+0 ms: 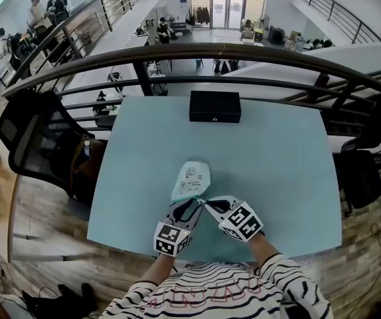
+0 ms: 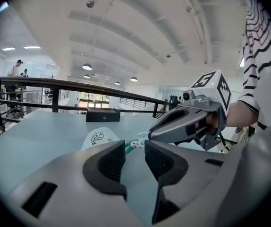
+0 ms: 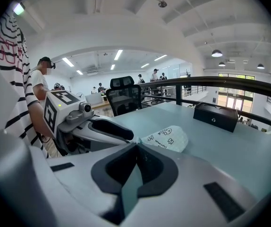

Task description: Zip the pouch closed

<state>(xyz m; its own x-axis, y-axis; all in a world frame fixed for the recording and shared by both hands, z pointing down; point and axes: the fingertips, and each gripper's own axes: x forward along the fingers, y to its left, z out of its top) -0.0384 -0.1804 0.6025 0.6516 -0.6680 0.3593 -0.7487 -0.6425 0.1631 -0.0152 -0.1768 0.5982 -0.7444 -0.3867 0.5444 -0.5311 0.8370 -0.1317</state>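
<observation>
Nearest, the left tool (image 1: 189, 205) stands with its jaws apart, gripping nothing. Beside it, the right tool (image 1: 206, 203) is pinched shut, apparently on the zipper pull (image 2: 135, 144). Just beyond, the pouch (image 1: 192, 178) lies flat on the tabletop (image 1: 277, 165). It looks light and limp, best anchored at its near seam end.

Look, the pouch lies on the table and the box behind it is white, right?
Not white: the head view shows the box is black. The pouch does lie on the table, with the box behind it.
</observation>
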